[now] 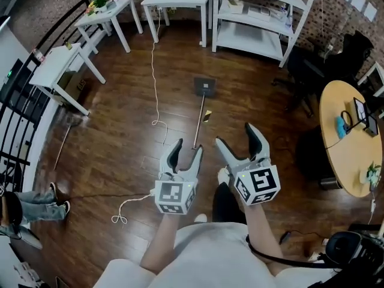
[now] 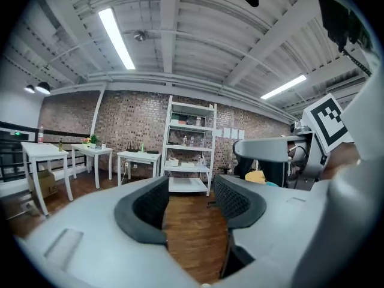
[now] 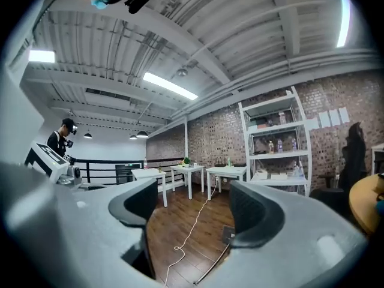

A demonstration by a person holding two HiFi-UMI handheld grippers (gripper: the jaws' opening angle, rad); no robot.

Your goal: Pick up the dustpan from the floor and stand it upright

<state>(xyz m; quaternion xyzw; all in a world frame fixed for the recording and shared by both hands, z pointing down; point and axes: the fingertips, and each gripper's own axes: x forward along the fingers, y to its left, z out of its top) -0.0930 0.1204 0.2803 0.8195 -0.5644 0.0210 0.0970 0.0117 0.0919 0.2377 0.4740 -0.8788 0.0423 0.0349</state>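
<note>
A wooden floor is seen, backed by a white shelf unit. The dustpan is laid flat on the floor, its long handle pointed toward the tools. The left tool and right tool are held nearly level, each with jaws spread apart and nothing gripped.

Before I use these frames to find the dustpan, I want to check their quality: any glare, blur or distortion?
Head view: sharp, edges bent, dustpan clear on the wood floor. Left gripper view: heavy fisheye, dark corners, ceiling light blown out, near jaws soft. Right gripper view: same fisheye, dustpan small but visible.
</note>
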